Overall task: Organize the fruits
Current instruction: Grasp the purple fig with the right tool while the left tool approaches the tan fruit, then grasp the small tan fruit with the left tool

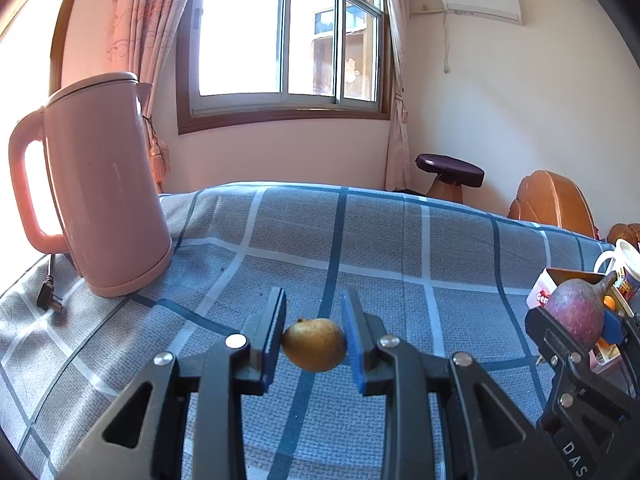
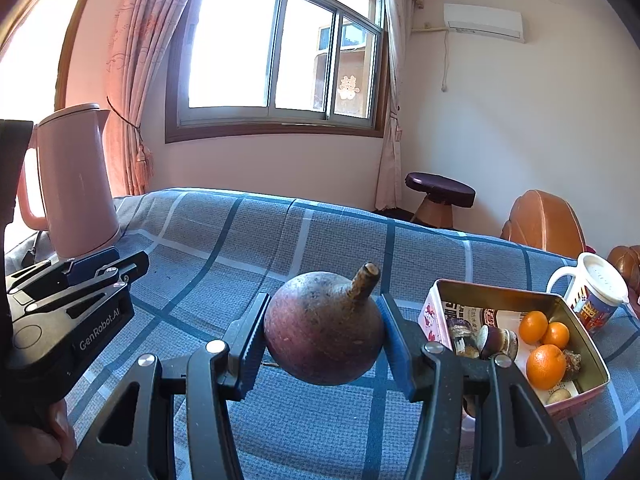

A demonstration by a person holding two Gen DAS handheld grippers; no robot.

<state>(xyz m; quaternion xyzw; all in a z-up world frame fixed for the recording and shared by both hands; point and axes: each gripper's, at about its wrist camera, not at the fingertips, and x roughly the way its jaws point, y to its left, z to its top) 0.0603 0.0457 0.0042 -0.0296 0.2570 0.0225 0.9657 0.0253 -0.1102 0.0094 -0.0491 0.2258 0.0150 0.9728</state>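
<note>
My left gripper (image 1: 314,336) is shut on a small yellow-brown fruit (image 1: 315,345), held above the checked blue cloth. My right gripper (image 2: 324,334) is shut on a large purple-red fruit with a stem (image 2: 324,330), also held above the cloth; it shows at the right of the left wrist view (image 1: 576,312). A pink tin box (image 2: 576,394) to the right holds three oranges (image 2: 544,364) and other small dark items. The left gripper shows at the left of the right wrist view (image 2: 96,270).
A pink kettle (image 1: 100,184) stands at the back left of the cloth-covered table (image 1: 360,240), with a loose plug (image 1: 48,296) beside it. A white printed mug (image 2: 596,292) stands behind the tin. A stool (image 2: 440,196) and wooden chairs (image 2: 544,220) stand beyond the table.
</note>
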